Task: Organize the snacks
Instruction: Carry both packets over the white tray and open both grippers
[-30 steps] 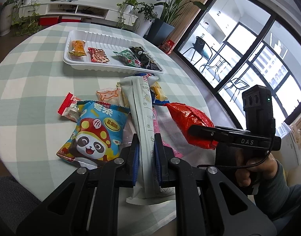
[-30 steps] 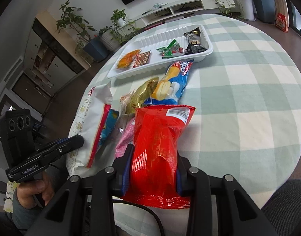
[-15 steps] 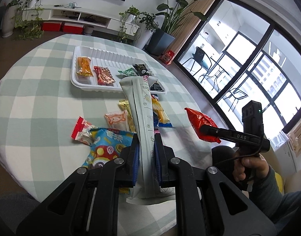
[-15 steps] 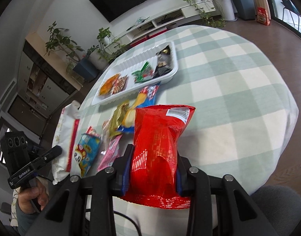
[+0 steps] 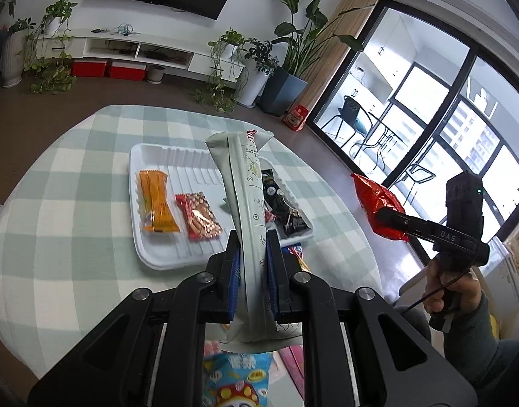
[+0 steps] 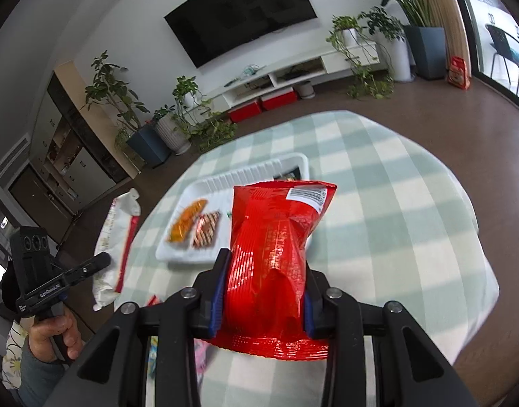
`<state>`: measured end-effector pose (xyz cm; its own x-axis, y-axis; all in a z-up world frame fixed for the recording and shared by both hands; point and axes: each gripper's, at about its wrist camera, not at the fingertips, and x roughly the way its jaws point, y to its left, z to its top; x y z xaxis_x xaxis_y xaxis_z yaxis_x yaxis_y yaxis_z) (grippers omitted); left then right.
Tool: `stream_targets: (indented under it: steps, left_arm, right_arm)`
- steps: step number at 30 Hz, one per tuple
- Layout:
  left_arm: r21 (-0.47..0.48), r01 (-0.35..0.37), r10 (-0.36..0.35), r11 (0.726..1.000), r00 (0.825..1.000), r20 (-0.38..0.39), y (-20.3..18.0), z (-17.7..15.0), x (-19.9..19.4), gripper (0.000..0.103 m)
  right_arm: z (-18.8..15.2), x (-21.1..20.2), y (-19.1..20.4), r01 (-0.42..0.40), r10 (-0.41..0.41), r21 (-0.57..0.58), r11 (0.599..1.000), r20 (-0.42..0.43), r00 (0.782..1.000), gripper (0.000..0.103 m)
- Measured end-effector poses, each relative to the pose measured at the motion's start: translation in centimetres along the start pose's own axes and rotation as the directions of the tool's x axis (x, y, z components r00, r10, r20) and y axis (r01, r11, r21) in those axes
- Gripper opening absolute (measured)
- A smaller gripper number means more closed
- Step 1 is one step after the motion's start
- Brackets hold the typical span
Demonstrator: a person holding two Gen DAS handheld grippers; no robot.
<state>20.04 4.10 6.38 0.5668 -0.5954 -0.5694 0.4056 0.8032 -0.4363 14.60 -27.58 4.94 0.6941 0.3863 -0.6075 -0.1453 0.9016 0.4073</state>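
My left gripper (image 5: 252, 268) is closed tight on the long white packet (image 5: 247, 210), and my right gripper (image 6: 264, 291) clamps the red bag (image 6: 276, 247). I hold both above the table, because the white tray (image 5: 150, 251) is where snacks belong.

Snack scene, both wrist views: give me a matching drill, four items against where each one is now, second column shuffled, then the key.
Items:
1. red bag
2. white packet
3. orange packet
4. panda bag

Places:
A. lying in the white tray
B. clamped in the left gripper
C. on the table, under the left gripper
D. clamped in the right gripper

Pairs: 1-D, 2-B, 3-A, 4-C
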Motion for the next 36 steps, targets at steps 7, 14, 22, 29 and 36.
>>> stream_targets:
  steps: [7, 14, 22, 29, 36]
  left_arm:
    - [0.01, -0.013, 0.013, 1.0, 1.0, -0.026, 1.5, 5.4, 5.8, 0.012]
    - [-0.033, -0.03, 0.027, 0.999, 0.995, -0.101, 4.7, 5.8, 12.1, 0.012]
    - [-0.043, -0.044, 0.037, 0.998, 0.989, -0.144, 6.7, 4.9, 16.2, 0.012]
    - [-0.037, -0.067, 0.059, 0.997, 0.983, -0.172, 7.4, 4.4, 17.8, 0.013]
    - [-0.014, -0.09, 0.085, 0.996, 0.979, -0.183, 7.3, 3.8, 18.3, 0.013]
  right_arm:
    - [4.4, 5.0, 3.0, -0.023, 0.023, -0.078, 0.997, -0.008, 1.0, 0.038]
    - [5.3, 12.0, 3.6, 0.009, -0.019, -0.113, 0.994, -0.085, 0.996, 0.038]
    - [4.2, 17.5, 2.8, 0.054, -0.072, -0.124, 0.991, -0.153, 0.986, 0.038]
    - [3.6, 19.9, 2.4, 0.071, -0.101, -0.163, 0.984, -0.189, 0.977, 0.038]
    - [3.3, 20.4, 2.0, 0.073, -0.103, -0.157, 0.985, -0.187, 0.977, 0.039]
